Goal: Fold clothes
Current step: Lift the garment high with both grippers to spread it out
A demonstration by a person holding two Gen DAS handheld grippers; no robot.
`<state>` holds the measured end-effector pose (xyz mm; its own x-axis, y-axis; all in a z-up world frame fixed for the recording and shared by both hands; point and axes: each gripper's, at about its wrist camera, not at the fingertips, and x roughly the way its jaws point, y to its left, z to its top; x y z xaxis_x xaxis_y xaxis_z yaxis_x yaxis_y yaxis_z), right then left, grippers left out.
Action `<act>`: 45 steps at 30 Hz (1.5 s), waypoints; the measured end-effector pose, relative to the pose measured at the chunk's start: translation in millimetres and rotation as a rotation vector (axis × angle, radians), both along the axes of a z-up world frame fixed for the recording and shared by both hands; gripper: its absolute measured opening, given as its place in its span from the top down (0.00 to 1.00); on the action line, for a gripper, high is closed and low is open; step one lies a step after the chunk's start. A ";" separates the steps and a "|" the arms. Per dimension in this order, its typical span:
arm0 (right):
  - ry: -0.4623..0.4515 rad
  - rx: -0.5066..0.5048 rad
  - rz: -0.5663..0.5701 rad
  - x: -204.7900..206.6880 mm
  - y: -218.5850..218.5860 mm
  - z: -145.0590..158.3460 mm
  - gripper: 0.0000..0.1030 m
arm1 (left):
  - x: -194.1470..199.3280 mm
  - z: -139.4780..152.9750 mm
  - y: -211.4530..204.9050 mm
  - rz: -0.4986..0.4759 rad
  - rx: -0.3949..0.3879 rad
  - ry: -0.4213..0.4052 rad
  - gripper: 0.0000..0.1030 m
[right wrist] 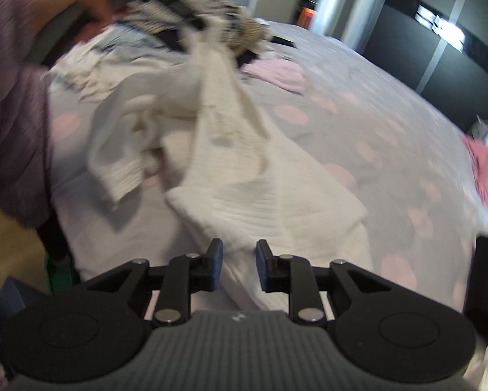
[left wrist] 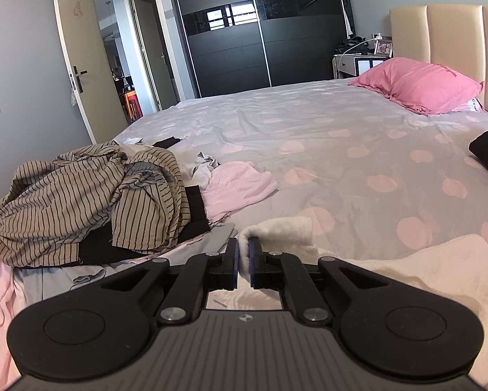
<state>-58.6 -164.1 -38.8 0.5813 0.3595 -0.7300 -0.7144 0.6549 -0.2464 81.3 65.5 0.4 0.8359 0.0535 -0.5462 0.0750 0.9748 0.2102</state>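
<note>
Bedding first: a wide bed (left wrist: 309, 137) under a grey cover with pale pink spots takes up most of the left wrist view and serves as the folding surface, with a pink pillow (left wrist: 420, 84) at the far right by the headboard. Heaped clothes sit at the near left of that view, a brown striped garment (left wrist: 81, 195) on top of dark pieces, and a light pink garment (left wrist: 240, 182) lies just beside the heap on its right; these look like a waiting or sorted pile, which of the two cannot be told. White ribbed garment (right wrist: 244, 150) lies rumpled and partly drawn out across the near middle of the cover in the right wrist view, one strip rising toward the far left, probably because that end is lifted to spread it. Left gripper (left wrist: 244, 251) has its jaws pressed together on a white edge of that garment, a pinch that suits pulling a corner taut. Right gripper (right wrist: 239, 257) hangs over the near end of the same cloth with jaws spread and nothing between them, placed as if to take a second corner. A purple sleeve (right wrist: 12, 104) shows at the left edge; the right wrist view is blurred
</note>
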 end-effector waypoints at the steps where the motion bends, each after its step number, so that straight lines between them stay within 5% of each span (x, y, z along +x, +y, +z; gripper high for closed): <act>1: -0.015 -0.025 0.032 -4.8 4.5 -2.7 0.69 | 0.4 -0.1 0.6 0.000 0.000 -0.001 0.96; 9: -0.106 -0.202 0.209 -30.8 31.2 -19.8 0.63 | 0.6 -2.4 4.1 0.003 -0.005 0.012 0.96; 15: -0.075 -0.209 0.271 -37.4 36.2 -23.2 0.63 | 1.7 -2.7 6.0 0.000 -0.017 0.017 0.96; 29: -0.196 -0.366 0.235 -14.3 46.7 -61.5 0.57 | 5.6 -5.6 7.1 0.001 -0.037 0.031 0.96; 33: -0.243 -0.308 0.141 -6.3 36.7 -44.4 0.60 | 6.5 -4.2 7.0 0.001 -0.043 0.027 0.96; 36: -0.281 -0.254 0.056 0.5 27.6 -28.2 0.85 | 5.2 -0.4 7.0 0.003 -0.049 0.012 0.96; 45: -0.434 -0.085 -0.253 23.7 -13.4 31.7 0.93 | -20.7 36.5 1.4 -0.038 -0.086 -0.159 0.96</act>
